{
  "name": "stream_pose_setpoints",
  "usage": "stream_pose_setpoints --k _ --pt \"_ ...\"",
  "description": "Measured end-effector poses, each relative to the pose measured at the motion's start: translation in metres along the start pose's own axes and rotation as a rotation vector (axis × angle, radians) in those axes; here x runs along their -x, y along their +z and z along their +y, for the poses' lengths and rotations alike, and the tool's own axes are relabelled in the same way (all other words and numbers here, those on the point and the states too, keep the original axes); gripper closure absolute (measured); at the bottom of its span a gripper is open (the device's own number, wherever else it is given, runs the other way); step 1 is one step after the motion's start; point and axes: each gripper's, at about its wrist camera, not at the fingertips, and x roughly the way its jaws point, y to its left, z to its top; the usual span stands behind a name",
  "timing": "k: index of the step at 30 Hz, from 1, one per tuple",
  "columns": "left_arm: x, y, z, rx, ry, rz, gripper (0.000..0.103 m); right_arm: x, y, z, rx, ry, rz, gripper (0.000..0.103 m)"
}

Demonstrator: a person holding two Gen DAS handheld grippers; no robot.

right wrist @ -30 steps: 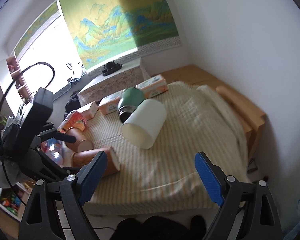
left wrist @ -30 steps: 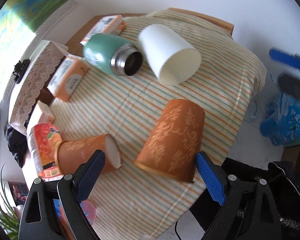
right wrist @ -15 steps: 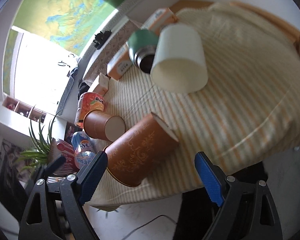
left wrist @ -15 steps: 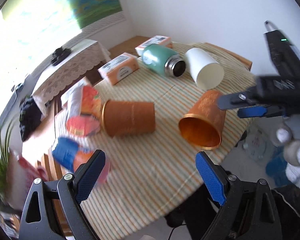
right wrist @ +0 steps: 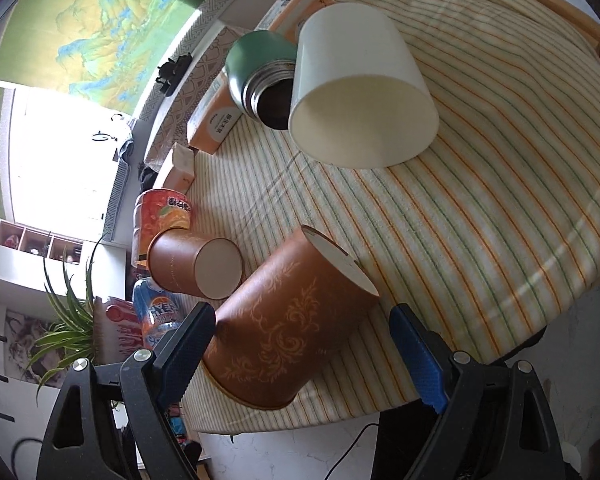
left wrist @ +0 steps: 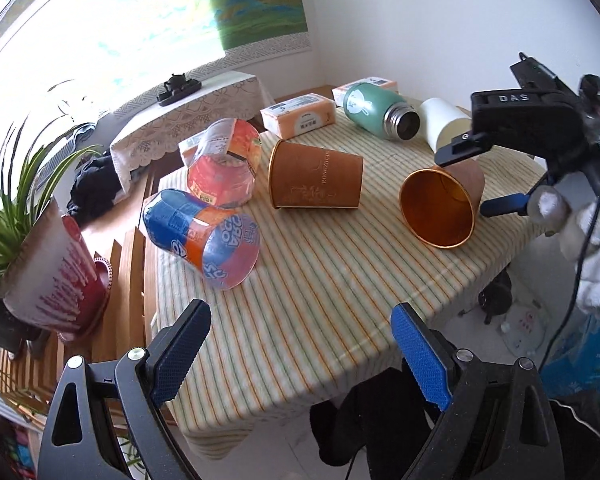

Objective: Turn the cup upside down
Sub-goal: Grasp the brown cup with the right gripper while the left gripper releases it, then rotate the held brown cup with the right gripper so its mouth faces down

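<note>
A brown paper cup with a leaf pattern (right wrist: 296,328) lies on its side on the striped tablecloth (right wrist: 500,208), its gold mouth facing the left wrist view (left wrist: 440,206). My right gripper (right wrist: 300,348) is open, its fingers either side of this cup without touching; it shows at the right in the left wrist view (left wrist: 484,176). My left gripper (left wrist: 300,356) is open and empty above the table's near edge. A plain brown cup (left wrist: 314,180) and a white cup (right wrist: 360,88) also lie on their sides.
A green flask (left wrist: 376,110), orange boxes (left wrist: 298,116), two wrapped drink cups (left wrist: 204,236) lie on the table. A potted plant (left wrist: 28,240) stands at the left, beside a wooden chair. A lace-covered cabinet (left wrist: 180,108) stands behind.
My left gripper has pulled back and swung left, so the table looks farther off. My right gripper has moved down and closer, now straddling the patterned cup.
</note>
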Motion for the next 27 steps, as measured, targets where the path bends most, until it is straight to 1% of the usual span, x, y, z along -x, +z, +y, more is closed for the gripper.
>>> stream_pose_setpoints --k 5,11,14,15,16,21,27 --pt "0.003 -0.003 0.003 0.022 -0.011 -0.009 0.009 -0.002 0.004 0.008 0.001 -0.012 0.002 0.017" --pt "0.004 -0.008 0.012 0.045 -0.008 -0.012 0.009 -0.012 0.009 0.01 -0.042 -0.01 0.02 0.017" --pt "0.001 -0.011 0.018 0.065 -0.007 -0.006 0.009 -0.013 0.01 0.011 -0.055 -0.017 0.009 0.018" --pt "0.0 -0.012 0.021 0.072 -0.007 -0.004 0.009 -0.013 0.01 0.012 -0.057 -0.021 0.008 0.02" --pt "-0.001 -0.013 0.023 0.077 -0.007 -0.002 0.009 -0.015 0.011 0.013 -0.057 -0.029 0.008 0.027" --pt "-0.007 -0.015 0.029 0.084 -0.004 0.004 0.009 -0.016 0.01 0.015 -0.045 -0.034 0.001 0.028" --pt "-0.01 -0.013 0.031 0.099 -0.015 0.003 0.009 -0.011 0.008 0.02 -0.008 -0.028 -0.024 0.034"
